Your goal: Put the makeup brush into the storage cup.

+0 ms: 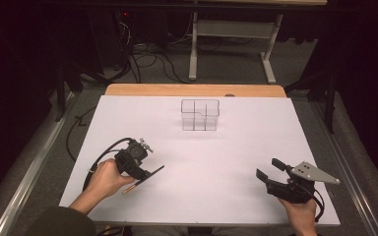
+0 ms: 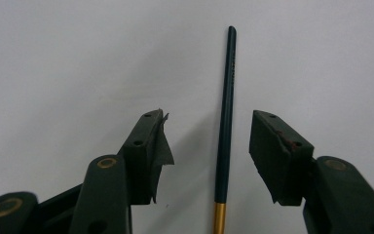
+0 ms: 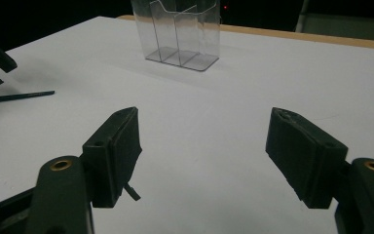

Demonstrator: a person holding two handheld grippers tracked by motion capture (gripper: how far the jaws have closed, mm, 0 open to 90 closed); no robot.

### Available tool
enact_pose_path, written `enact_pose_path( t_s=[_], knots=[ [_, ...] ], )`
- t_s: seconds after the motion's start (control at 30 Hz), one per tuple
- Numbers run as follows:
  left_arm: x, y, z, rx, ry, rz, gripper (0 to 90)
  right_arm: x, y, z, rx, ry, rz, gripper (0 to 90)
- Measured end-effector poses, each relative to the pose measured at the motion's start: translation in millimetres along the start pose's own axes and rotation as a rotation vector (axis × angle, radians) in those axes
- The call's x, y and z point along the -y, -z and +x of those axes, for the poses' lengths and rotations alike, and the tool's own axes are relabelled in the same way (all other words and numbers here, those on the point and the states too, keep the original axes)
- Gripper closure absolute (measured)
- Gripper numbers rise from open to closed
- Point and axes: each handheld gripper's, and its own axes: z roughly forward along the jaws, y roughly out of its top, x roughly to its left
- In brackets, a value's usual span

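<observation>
In the high view, the left tongs (image 1: 150, 173) lay low over the near left part of the white surface (image 1: 216, 162), and the hand (image 1: 104, 178) and the tool's body hid most of the pencil (image 1: 129, 187); only its light brown end came out near the fingers. Whether the pads touched it could not be told from there. The left gripper view made this clear: the dark pencil (image 2: 225, 122) lay flat on the surface between the two jaws, closer to the right one, with a gap on each side, so the left tongs (image 2: 209, 146) were released and grasped nothing. Its gold band was cut off by the bottom edge. A torn bit of pad material hung from the left pad (image 2: 160, 146).

The right tongs (image 1: 269, 169) rested at the near right, with the hand (image 1: 300, 214) partly cut off by the bottom edge. In the right gripper view the right tongs (image 3: 202, 151) stood wide apart, released, with only bare surface between the jaws. That view also showed the pencil (image 3: 19, 96) far at the left, its other end cut off by the frame, next to a dark part of the left tool.

The clear box (image 1: 200, 115) stood upright at the far middle of the surface, well apart from both tools. Its walls were hard to see from above; the right gripper view showed the box (image 3: 177, 34) with dividers, but its top was cut off.
</observation>
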Motion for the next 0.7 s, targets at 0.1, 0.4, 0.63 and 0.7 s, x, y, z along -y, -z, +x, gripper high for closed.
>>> enact_pose_path(
  t_s=[0.1,0.4,0.63,0.7],
  knots=[
    [1.4,-2.2,0.1,0.010,0.003,0.009,48.0,-0.1,0.0,0.4,-0.001,0.002,0.000,29.9],
    [2.6,-7.4,0.2,0.021,0.006,0.039,51.2,0.2,-0.4,0.6,-0.001,0.002,0.005,30.1],
    [3.8,-11.9,-2.0,0.028,-0.003,0.072,54.5,0.3,-0.3,0.4,-0.002,0.001,0.004,30.2],
    [4.7,-13.0,-1.9,0.031,-0.001,0.074,56.3,0.3,-0.4,0.8,-0.002,0.000,0.005,30.2]
  ],
)
